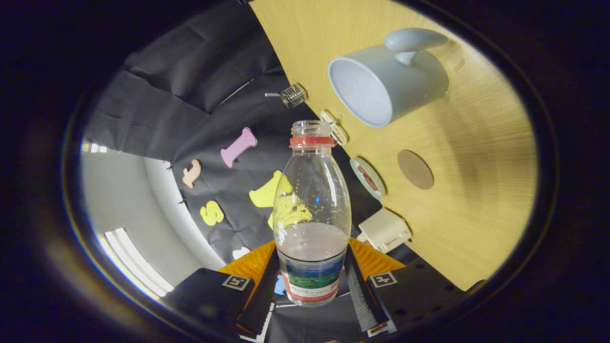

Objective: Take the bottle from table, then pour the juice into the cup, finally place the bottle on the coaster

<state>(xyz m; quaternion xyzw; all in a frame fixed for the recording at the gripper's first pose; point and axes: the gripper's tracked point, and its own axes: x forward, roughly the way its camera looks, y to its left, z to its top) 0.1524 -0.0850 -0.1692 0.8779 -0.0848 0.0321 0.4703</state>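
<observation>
Bottle [312,214] clamped between the gripper [312,281] fingers, one finger pressing each side of its labelled lower body, so jaws are closed on it. Bottle is clear plastic, cap off, red ring around the open neck, liquid filling roughly the lower part up to just above the label. It's lifted off the desk [476,157]; the whole view is rolled, so the desk surface stands nearly on edge beside the bottle.

Cup [388,81] sits on the light wood desk, beyond the bottle mouth and off to the side, grey-blue with a handle, opening facing the camera, inside looks empty. Bottle mouth is apart from the cup rim, not over it as far as I can tell.

Coaster [415,169], round brown disc, flat on the desk between cup and the desk's near corner, bare.

Along the desk edge nearest the bottle: a small round clear item [335,127] just by the bottle neck, a shallow round dish [368,178] with something reddish in it, and a cream plastic box [385,229] further down the same edge. A small metal spring-like part [291,95] sits past the desk edge, against the black cloth wall [190,90].
</observation>
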